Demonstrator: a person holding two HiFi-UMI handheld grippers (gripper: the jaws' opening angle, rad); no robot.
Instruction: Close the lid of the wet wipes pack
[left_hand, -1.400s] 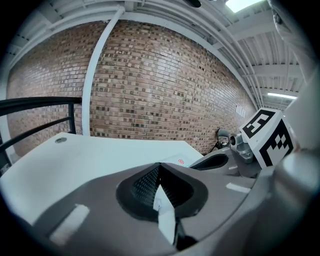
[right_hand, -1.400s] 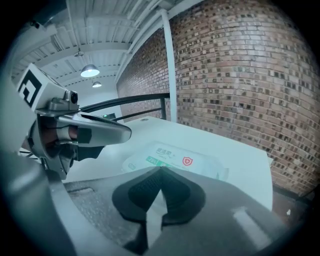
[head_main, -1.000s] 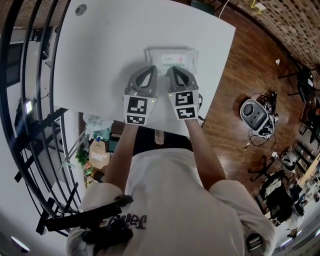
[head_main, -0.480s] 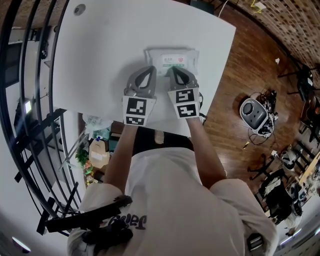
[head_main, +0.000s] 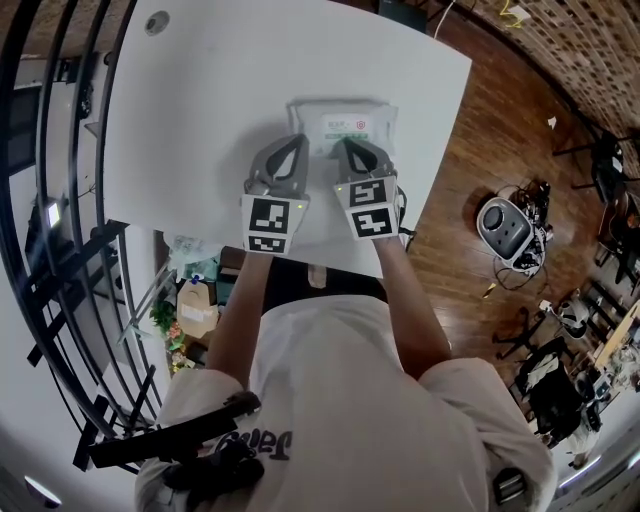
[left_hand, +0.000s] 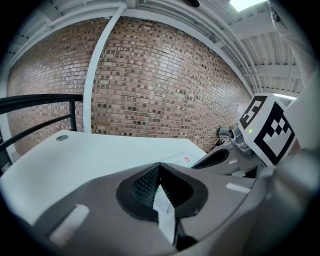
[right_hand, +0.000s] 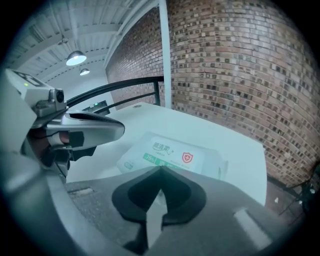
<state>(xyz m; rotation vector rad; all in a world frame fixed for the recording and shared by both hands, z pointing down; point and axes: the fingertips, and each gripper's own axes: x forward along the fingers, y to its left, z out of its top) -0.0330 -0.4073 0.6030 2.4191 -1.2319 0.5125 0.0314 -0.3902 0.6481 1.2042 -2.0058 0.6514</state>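
Head view: a white table (head_main: 200, 110) ends in a near edge that runs just under the two marker cubes, and in a right edge above a wooden floor (head_main: 480, 130); a dark railing (head_main: 60, 200) stands along its left side. Bare tabletop spreads to the left of the wipes pack (head_main: 343, 125) and beyond it. The pack lies flat toward the right-hand part of the table. The left gripper (head_main: 299, 139) and the right gripper (head_main: 341, 143) sit side by side at the pack's near edge, tips pointing at it. Left gripper view: the jaws are pressed together with nothing between them; open table stretches ahead to a brick wall (left_hand: 165, 90), and only a sliver of the pack (left_hand: 182, 159) shows past the tip, to its right. Right gripper view: these jaws are likewise clenched and empty, and the pack (right_hand: 175, 154) lies directly ahead, just beyond the tip, label upward.
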